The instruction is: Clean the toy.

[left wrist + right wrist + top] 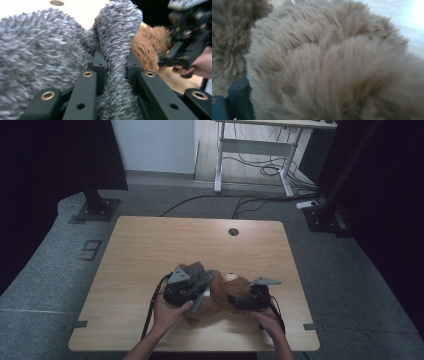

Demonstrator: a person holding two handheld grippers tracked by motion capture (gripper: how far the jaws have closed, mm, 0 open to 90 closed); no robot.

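Two hand-held grippers work a brown teddy bear (222, 295) at the bench's (150, 250) near middle: left hand-held gripper (113, 66) pinches its grey knitted garment (50, 45), right hand-held gripper (239, 301), jaws wide, holds the bear's body; dressing seems underway, so next likely needs steady pulling.

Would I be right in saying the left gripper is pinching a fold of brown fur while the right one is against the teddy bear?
Not quite: the left gripper pinches grey fabric, not brown fur, as the left gripper view shows. The right gripper is indeed against the teddy bear.
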